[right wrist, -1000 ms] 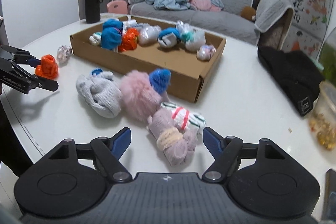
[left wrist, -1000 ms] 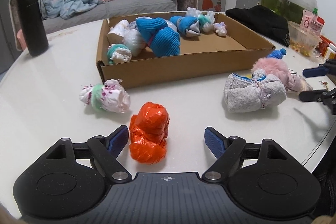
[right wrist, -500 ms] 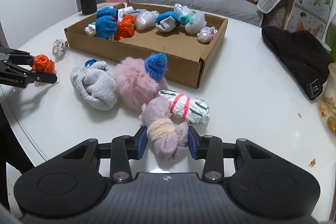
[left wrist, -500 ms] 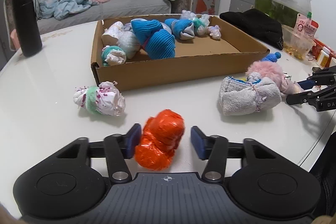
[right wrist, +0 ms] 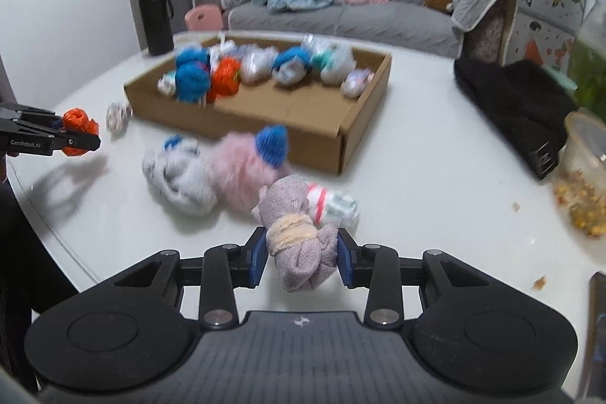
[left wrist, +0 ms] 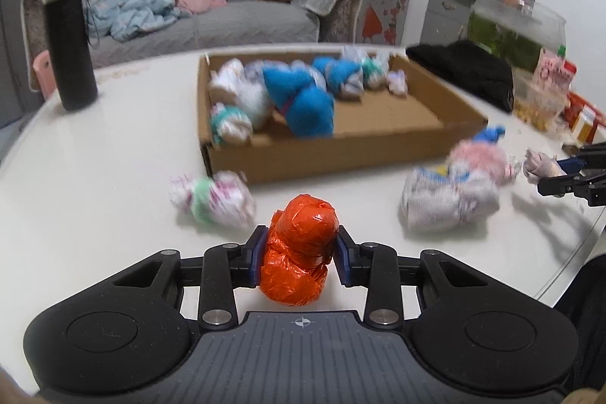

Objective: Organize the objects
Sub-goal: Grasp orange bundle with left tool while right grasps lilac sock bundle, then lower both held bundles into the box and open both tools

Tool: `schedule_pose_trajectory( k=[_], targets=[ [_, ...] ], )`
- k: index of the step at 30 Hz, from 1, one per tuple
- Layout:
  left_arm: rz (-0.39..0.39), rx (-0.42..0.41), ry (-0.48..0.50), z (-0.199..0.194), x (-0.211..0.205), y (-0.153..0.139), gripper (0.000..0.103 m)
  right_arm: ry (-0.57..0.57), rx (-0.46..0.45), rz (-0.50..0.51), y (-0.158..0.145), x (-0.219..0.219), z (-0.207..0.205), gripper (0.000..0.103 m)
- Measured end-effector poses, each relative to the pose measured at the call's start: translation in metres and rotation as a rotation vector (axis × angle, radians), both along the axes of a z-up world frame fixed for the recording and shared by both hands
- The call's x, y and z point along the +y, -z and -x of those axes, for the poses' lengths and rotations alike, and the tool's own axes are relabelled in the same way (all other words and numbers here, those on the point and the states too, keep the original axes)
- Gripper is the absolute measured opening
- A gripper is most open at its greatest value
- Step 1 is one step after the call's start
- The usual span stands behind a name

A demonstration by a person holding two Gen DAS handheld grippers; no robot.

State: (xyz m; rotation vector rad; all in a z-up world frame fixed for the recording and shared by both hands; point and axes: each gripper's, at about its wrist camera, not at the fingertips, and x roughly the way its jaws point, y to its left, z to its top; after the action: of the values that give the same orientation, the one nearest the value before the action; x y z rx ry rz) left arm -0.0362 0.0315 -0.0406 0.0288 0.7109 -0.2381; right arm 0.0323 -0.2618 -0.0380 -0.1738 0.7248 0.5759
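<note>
Orange bundle (left wrist: pixel 299 248) sits clamped between the fingers (left wrist: pixel 254 254) of the left gripper (left wrist: pixel 299 252), whose jaws have just been closing onto it; it looks barely clear of the white table (left wrist: pixel 94 184), though the blur makes that hard to judge. Right gripper (right wrist: pixel 299 254) does the same with a lilac sock roll (right wrist: pixel 299 245) tied with a cream band, jaws having just been closing, pads pressed to both its sides. So both pick-ups look made, and the step in hand seems to be the lift before carrying. Cardboard tray (left wrist: pixel 341 154) lies further back on the table, holding blue, white and teal bundles along its far and left parts, with bare floor at its near right. On the table near its front wall remain a white-and-green roll (left wrist: pixel 212 199), a grey roll (left wrist: pixel 447 199) and a pink fluffy one (right wrist: pixel 242 177). Next move likely calls for raising each load above the tray's front wall, carrying it over the bare patch and keeping the two arms from crossing, then letting go
</note>
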Motion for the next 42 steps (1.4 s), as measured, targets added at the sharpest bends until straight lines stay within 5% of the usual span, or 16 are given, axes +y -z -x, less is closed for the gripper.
schedule_pose_trajectory(
  k=[14,23,30,42],
  targets=[
    [0.013,-0.154,0.021,-0.038,-0.009,-0.089,0.042,-0.023,-0.144,-0.131,-0.074,0.012,-0.039,0.034],
    [0.036,-0.170,0.099,-0.097,-0.055,-0.107,0.042,-0.051,-0.156,-0.152,-0.079,0.037,-0.075,0.034],
    [0.071,-0.127,0.117,-0.146,-0.083,-0.093,0.042,-0.046,-0.124,-0.157,-0.073,0.043,-0.101,0.034],
    [0.111,0.063,0.091,-0.214,-0.099,-0.008,0.043,-0.036,-0.008,-0.066,-0.026,0.068,-0.146,0.035]
  ],
)
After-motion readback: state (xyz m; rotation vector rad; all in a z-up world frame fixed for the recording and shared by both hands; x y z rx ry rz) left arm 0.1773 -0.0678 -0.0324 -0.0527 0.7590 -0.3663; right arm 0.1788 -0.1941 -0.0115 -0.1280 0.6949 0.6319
